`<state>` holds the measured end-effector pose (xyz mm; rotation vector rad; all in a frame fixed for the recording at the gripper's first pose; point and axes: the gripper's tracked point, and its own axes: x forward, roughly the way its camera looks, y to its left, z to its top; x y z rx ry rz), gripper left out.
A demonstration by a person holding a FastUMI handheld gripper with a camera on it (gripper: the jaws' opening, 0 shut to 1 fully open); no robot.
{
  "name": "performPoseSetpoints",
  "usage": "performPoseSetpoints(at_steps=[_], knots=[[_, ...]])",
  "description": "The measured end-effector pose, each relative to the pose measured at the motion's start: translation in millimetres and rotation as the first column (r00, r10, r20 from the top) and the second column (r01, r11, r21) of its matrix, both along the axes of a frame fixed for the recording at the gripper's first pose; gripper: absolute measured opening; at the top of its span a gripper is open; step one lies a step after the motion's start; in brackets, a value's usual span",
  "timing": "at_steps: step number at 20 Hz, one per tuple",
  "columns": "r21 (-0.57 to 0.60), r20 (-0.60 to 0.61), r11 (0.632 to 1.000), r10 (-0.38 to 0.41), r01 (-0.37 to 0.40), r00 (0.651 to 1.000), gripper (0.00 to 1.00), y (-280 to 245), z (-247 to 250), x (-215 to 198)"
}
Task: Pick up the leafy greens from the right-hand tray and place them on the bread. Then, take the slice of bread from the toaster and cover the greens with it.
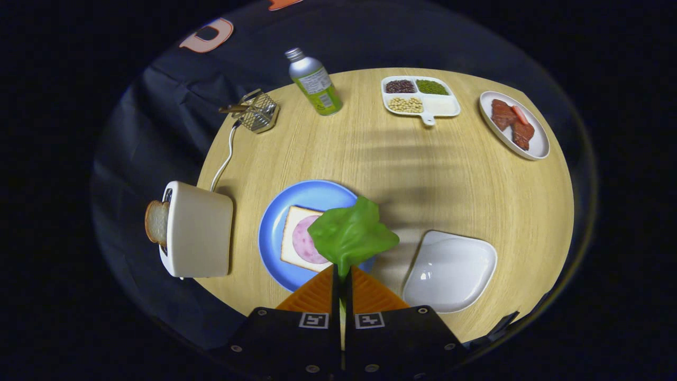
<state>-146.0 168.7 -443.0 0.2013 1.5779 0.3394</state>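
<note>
Orange and wedge-shaped, our gripper's (342, 275) two ribbed fingers (316, 293) point forward and slightly down over the near side of the table, pressed together on the stem of the leafy greens (351, 233), which stand up from the fingertips as a glossy, crinkled, plastic-looking leaf. We see pale wood grain across the round table (423, 169), the largest thing here. Next comes the cream, smooth-sided toaster (198, 230) to the left, with a browned slice of bread (156, 222) sticking out of its slot and a white cord trailing behind it. The blue round plate (275, 233) lies just ahead of the fingers, carrying a square slice of bread (296, 241) topped with a pink round of meat; the leaf hangs over its right part. To the right sits the white glossy tray (449, 270) with rounded corners. Far across we see a plate of reddish meat (513, 124), a divided dish of beans (420, 98), a metal bottle (314, 82) and a small wire basket (256, 111).
</note>
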Motion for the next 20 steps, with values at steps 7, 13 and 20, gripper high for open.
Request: performPoseSetpoints(at_steps=[7, 13, 20], knots=[[0.011, -0.007, 0.997, 0.078, -0.078, 0.997, 0.04, 47.0, -12.4, 9.8], [0.011, -0.030, 0.993, 0.122, -0.121, 0.992, 0.06, 74.1, -27.1, 3.6], [-0.026, 0.019, 0.987, 0.160, -0.159, 0.987, 0.24, 76.6, -30.5, 6.5]])
